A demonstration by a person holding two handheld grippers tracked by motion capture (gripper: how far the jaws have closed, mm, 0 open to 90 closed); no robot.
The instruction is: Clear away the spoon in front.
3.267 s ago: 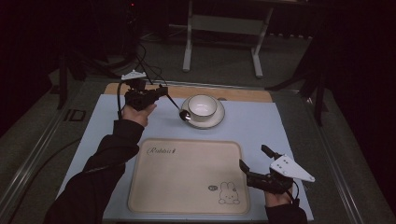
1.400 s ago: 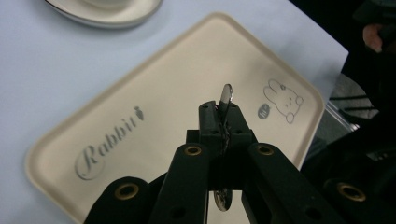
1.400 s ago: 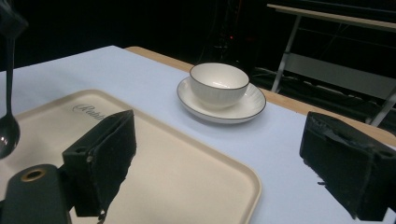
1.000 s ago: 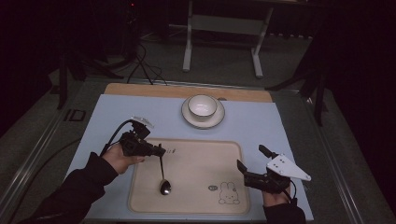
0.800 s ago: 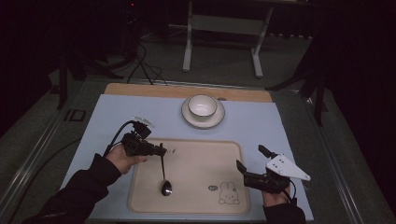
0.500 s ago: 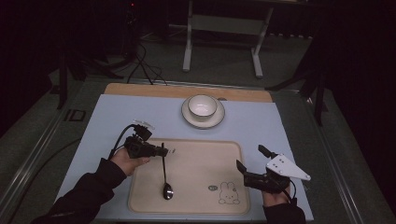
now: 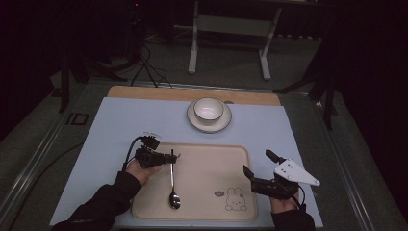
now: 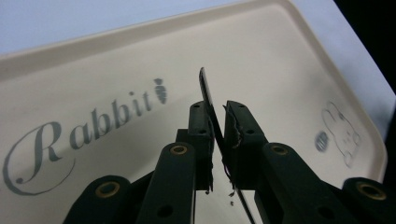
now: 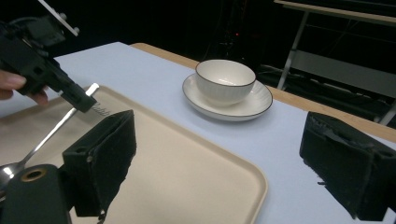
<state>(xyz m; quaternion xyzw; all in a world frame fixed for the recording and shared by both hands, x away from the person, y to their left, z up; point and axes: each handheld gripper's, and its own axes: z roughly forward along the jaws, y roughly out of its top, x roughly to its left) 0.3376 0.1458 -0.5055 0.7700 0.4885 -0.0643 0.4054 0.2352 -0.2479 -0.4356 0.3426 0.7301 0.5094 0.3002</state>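
A metal spoon (image 7: 172, 179) lies lengthwise over the left part of a cream tray (image 7: 207, 168) printed with a rabbit and the word "Rabbit". Its head (image 7: 174, 199) is low near the tray's front edge. My left gripper (image 7: 172, 157) is shut on the far end of the handle (image 8: 205, 91), which stands edge-on between the jaws in the left gripper view. My right gripper (image 7: 257, 162) rests at the tray's right edge, open wide with nothing between its jaws (image 9: 224, 172). From there I see the spoon (image 9: 56, 130) and the left gripper (image 9: 44, 70).
A white bowl (image 7: 209, 109) sits on a white saucer (image 7: 226, 120) behind the tray, on a pale blue mat (image 7: 120, 120). A wooden board edge (image 7: 168, 92) runs along the mat's far side. Beyond it are dark floor, cables and a metal stand.
My left gripper carried the spoon from beside the bowl to the tray's left side, then lowered its head toward the front edge. The right gripper has stayed put.
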